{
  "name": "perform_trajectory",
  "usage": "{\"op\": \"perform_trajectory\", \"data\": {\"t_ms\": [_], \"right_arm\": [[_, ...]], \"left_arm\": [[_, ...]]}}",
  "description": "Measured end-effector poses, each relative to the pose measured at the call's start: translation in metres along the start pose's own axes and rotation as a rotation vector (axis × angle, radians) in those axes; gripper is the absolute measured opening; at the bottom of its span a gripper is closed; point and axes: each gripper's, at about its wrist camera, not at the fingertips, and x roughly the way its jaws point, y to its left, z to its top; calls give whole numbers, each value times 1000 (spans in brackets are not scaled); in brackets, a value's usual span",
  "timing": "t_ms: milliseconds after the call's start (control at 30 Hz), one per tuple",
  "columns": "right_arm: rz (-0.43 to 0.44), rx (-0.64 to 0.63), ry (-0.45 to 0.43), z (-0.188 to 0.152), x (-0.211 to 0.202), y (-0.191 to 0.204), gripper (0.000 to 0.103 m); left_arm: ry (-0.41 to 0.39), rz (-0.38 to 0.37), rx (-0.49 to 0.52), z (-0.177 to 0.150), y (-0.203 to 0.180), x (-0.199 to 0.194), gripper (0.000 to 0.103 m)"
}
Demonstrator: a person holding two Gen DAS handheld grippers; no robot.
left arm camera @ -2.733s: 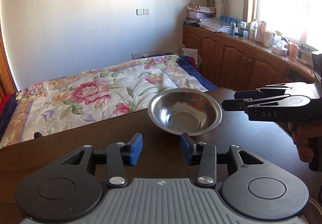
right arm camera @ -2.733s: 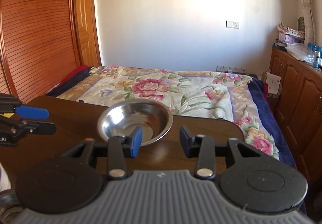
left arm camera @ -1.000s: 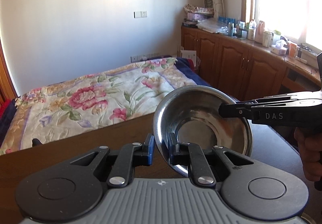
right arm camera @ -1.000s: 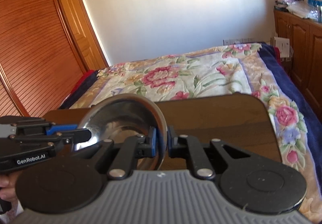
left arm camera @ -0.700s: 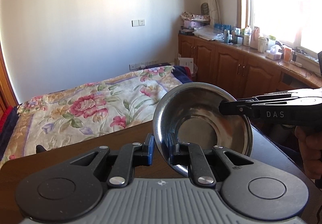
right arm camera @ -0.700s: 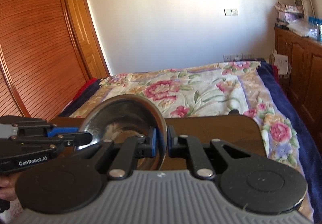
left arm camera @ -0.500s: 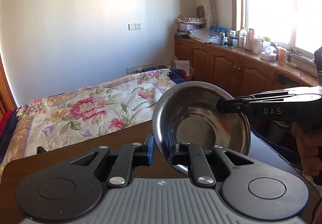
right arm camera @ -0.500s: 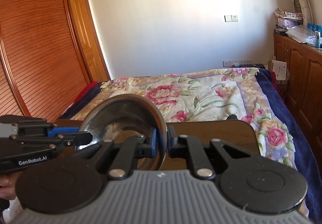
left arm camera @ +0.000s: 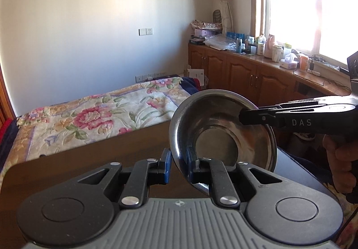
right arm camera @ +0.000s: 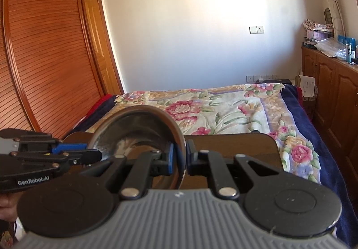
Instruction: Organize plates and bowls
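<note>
Carrying the steel bowl [left arm camera: 223, 135] above the wooden table [left arm camera: 89, 159] – left gripper [left arm camera: 179, 165] and right gripper [right arm camera: 179, 158] both clamped on opposite rims – needing matched, level motion, keeping squeeze even

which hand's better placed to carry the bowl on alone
Hard to separate: both tongs are shut on the steel bowl's rim. Slight edge to the left tongs, gripping the lower rim; the right tongs pinch the upper edge.

You have one steel bowl [left arm camera: 232, 137] in view and one dark wooden table [left arm camera: 89, 159]. You hold two grippers: the left gripper [left arm camera: 179, 165] and the right gripper [right arm camera: 179, 159]. One bed [right arm camera: 223, 106] lies beyond.
</note>
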Motion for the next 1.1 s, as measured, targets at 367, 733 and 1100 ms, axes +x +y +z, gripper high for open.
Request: {"op": "perform_trajectory", "data": {"t_ms": [367, 733, 1100], "right_arm": [[7, 0, 39, -29, -12, 14, 13], [14, 20, 59, -56, -29, 24, 13], [7, -12, 63, -75, -36, 33, 13]], "left_arm": [[19, -12, -13, -28, -7, -20, 16], [44, -21, -15, -63, -16, -36, 16], [48, -18, -2, -78, -20, -43, 17]]}}
